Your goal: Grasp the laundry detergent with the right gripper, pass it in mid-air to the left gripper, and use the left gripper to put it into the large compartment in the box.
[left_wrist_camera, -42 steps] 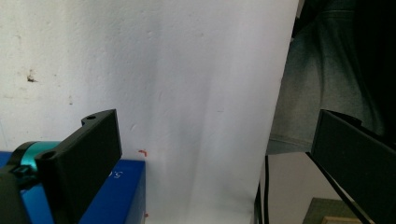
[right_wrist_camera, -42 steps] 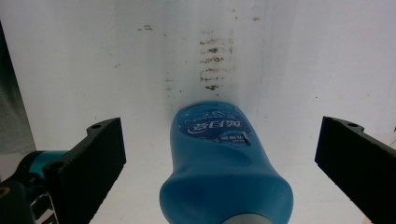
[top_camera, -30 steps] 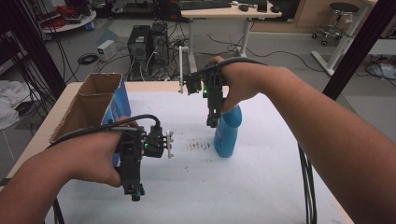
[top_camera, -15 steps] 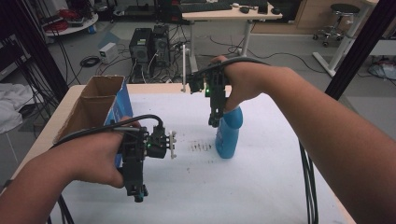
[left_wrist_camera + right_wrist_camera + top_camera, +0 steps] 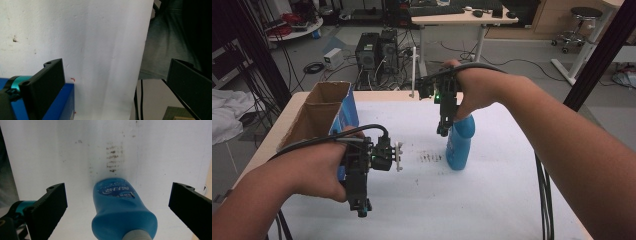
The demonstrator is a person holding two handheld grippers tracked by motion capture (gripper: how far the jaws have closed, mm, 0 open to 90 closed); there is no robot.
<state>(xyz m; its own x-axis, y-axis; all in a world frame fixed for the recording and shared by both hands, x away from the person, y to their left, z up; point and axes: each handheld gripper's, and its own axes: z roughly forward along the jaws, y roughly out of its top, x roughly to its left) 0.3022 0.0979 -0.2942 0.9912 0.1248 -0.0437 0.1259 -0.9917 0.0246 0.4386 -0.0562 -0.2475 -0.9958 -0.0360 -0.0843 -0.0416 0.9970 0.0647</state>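
While the left claw [image 5: 359, 205] hangs low over the near part of the white tabletop [image 5: 492, 200], its jaws stand wide apart with nothing between them, and the blue side of an open brown cardboard box [image 5: 319, 117] lies just beside it. Farther off, a smear of dark marks [image 5: 430, 158] stains the tabletop. Just right of that smear stands the upright blue plastic bottle with a grey cap [image 5: 459, 142]. Above the bottle, the right claw [image 5: 443, 131] points down, jaws spread wide on either side of it, not touching.
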